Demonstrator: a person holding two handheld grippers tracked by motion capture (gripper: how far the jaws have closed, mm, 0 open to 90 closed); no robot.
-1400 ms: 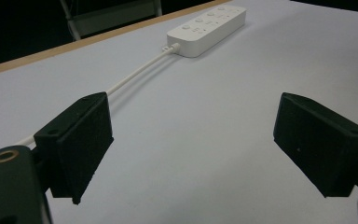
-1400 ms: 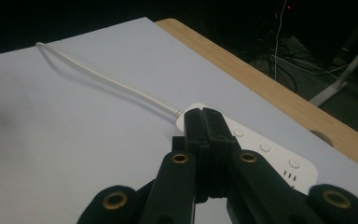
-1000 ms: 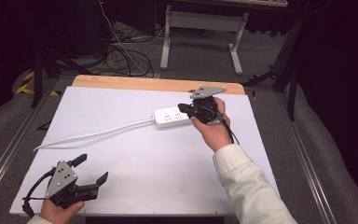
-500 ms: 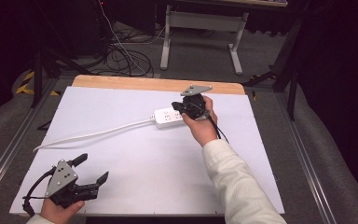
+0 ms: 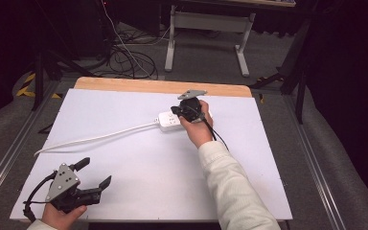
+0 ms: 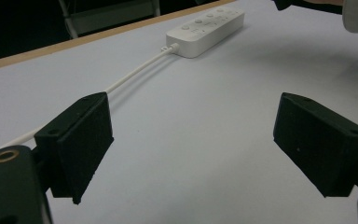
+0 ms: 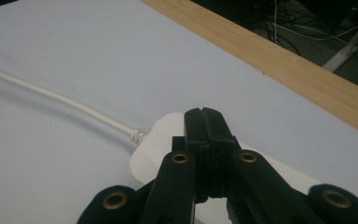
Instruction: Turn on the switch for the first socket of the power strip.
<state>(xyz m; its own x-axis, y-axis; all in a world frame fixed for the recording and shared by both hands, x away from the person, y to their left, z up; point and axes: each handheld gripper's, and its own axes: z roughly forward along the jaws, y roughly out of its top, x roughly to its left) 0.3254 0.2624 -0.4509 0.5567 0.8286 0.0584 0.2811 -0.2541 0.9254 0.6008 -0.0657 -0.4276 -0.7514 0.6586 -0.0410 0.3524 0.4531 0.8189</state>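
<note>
Table: a white sheet [image 5: 139, 163] covers the tabletop, with a strip of bare wood [image 5: 124, 86] along the far edge.
Power strip: the white power strip [image 5: 170, 120] lies flat on the sheet toward the far side, right of centre; in the left gripper view its sockets face up.
Cord: a white cord [image 5: 96, 138] leaves the strip's left end and runs across the sheet toward the near left.
Right gripper: the right gripper [image 5: 188, 111] is held over the power strip with its tips above the cord end; in the right gripper view its jaws are pressed together with nothing between them.
Left gripper: the left gripper [image 5: 95, 178] sits at the near left corner, well apart from the strip, jaws spread wide and empty.
Sleeve: a white sleeve [image 5: 230, 187] covers the right forearm.
</note>
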